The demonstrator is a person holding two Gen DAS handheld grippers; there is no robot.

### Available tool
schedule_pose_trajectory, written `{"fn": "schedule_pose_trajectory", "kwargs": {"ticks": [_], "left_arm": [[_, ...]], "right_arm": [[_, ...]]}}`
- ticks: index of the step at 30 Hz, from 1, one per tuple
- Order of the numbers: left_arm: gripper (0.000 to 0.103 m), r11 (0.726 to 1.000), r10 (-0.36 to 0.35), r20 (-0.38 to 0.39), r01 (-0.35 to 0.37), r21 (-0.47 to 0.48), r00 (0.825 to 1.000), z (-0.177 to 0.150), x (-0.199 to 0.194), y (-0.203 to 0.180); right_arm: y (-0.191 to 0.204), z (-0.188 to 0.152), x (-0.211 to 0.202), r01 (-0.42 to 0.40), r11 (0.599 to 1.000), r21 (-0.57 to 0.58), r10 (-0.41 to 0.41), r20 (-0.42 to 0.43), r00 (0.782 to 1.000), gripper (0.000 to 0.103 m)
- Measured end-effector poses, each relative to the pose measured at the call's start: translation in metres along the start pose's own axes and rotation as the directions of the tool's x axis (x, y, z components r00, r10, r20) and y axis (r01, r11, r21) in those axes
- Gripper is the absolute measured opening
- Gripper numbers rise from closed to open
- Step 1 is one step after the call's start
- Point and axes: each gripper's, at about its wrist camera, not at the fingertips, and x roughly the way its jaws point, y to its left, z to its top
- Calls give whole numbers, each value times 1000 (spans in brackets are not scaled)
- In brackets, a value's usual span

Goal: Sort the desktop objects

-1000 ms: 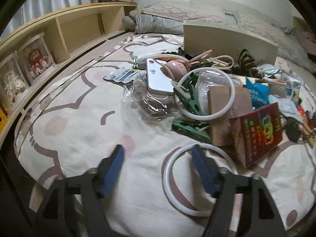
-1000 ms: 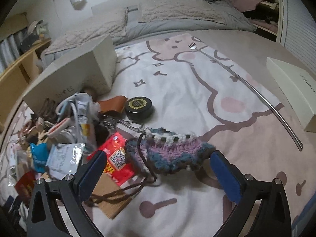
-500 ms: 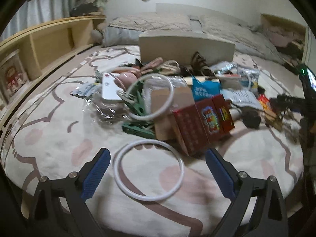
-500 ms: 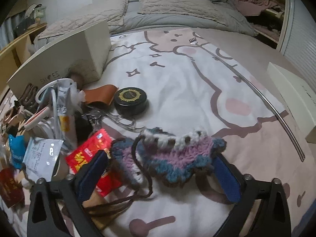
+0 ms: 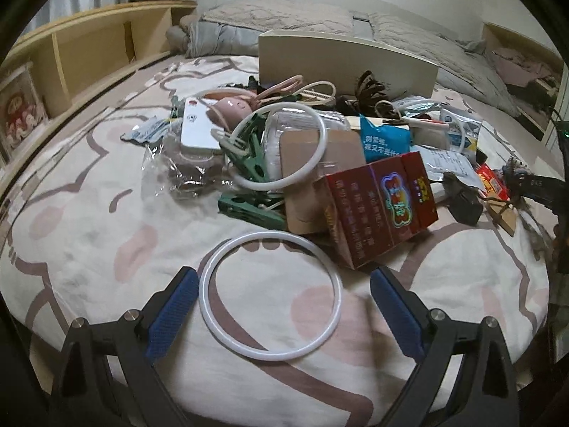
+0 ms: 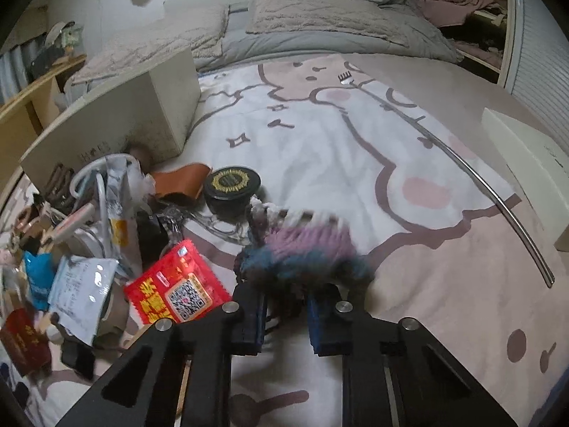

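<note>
Now, on your left, your left gripper (image 5: 282, 300) stands wide apart, holding nothing. A white ring (image 5: 269, 296) lies flat on the bedspread (image 5: 89, 235) between its blue pads (image 5: 172, 307), close beside the left one and clear of the right. Just past the ring sits the pile: green clips (image 5: 249, 210), a second ring (image 5: 284, 146) propped on them, and a red box (image 5: 380, 213) to their right, near the first ring's far rim. To your right, your right gripper (image 6: 286, 315) has just been closing, and its jaws now pinch the near edge of a crocheted pouch (image 6: 302, 252), purple and blue, blurred. A red packet (image 6: 176, 290) lies left of the pouch; a black round tin (image 6: 231, 186) lies beyond it.
</note>
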Motion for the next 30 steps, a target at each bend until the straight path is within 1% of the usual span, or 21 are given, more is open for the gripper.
{"fn": "schedule_pose_trajectory", "kwargs": {"ticks": [2,7,14,20,24,28,30], "left_arm": [[98,1000,-3,-6,3,-7,1000,0,2,1],[98,1000,4,-9,-4,2,1000,0,3,-1],[100,1000,-10,-20,10,-13,1000,0,5,1],[101,1000,-10,-25,9,-13,1000,0,6,1],[101,1000,-7,-24,7,-17,1000,1,6,2],[101,999,19,-3,-19,-35,1000,3,2,8],[101,999,26,-1,-26,-47,1000,4,1,12]], "right_arm": [[-1,2,-5,-15,1000,10,14,14,1000,11],[3,7,-24,-65,998,13,64,63,996,7],[13,10,-58,-155,988,-10,155,118,981,7],[25,10,-93,-235,971,-50,240,151,959,7],[33,10,-119,-301,950,-80,311,165,936,7],[43,5,-143,-382,918,-102,395,172,902,7],[49,2,-151,-429,897,-110,442,158,883,7]]}}
